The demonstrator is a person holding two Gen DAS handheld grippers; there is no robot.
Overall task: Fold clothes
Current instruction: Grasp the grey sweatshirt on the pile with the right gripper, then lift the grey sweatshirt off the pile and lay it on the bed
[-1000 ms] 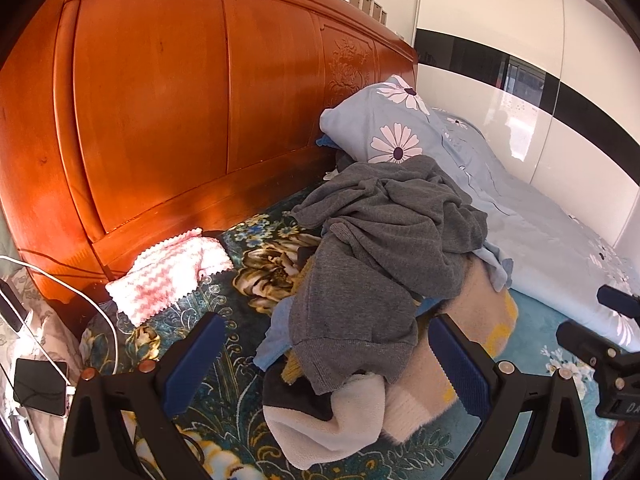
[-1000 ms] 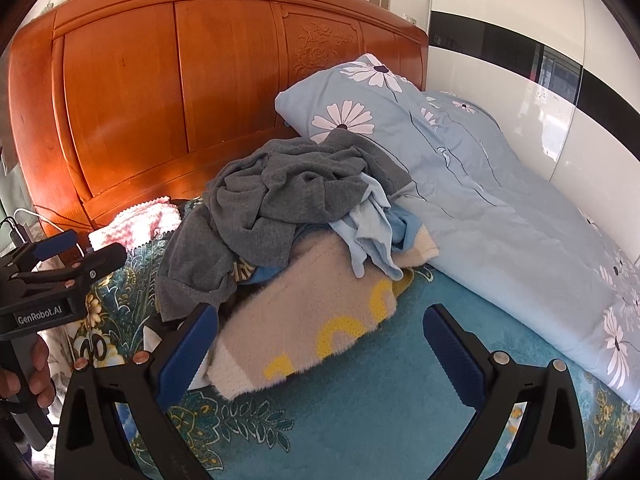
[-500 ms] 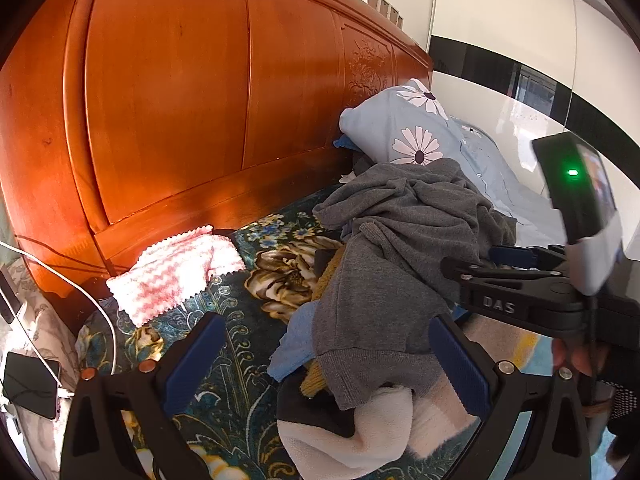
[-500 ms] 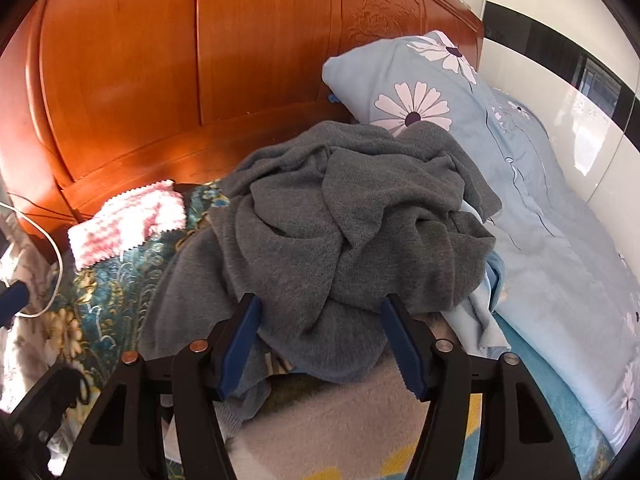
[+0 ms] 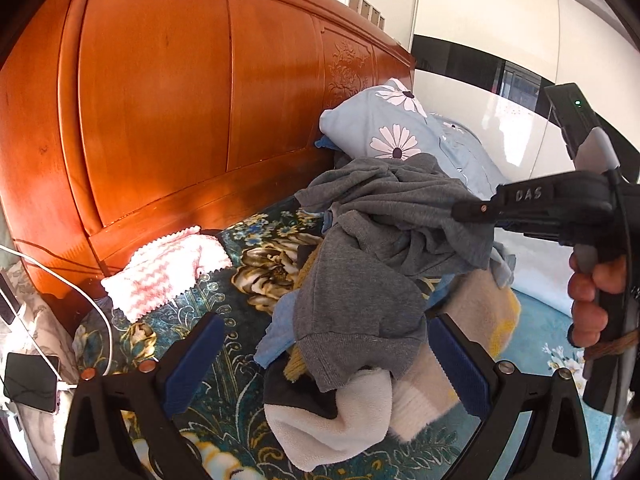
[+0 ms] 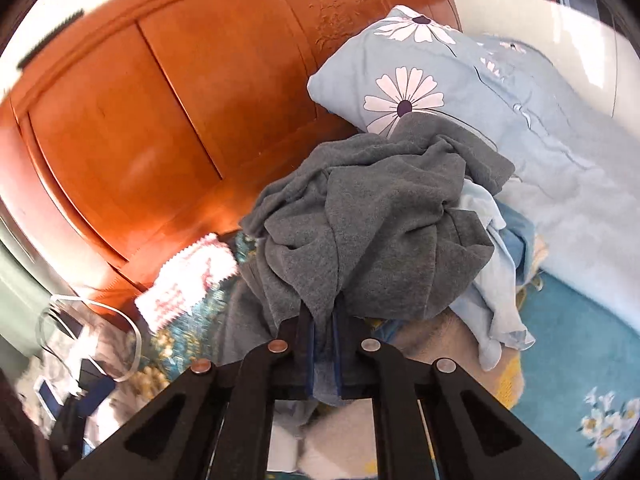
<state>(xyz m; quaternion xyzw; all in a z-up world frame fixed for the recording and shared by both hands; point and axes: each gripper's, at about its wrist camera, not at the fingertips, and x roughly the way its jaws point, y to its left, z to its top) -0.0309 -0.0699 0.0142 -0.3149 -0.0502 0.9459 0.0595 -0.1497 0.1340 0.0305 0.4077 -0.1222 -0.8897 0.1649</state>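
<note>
The right gripper (image 6: 324, 344) is pinched tight on a fold of the grey sweater (image 6: 376, 220) on top of the clothes pile (image 5: 360, 360) at about 1 o'clock from the wide-open left gripper (image 5: 324, 356) — it does best lifting slowly and straight up, so the pale blue shirt (image 6: 492, 280) underneath slips free.

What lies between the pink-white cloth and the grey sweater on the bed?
In the left wrist view, only the floral bedspread shows between the pink-white cloth and the grey sweater.
</note>
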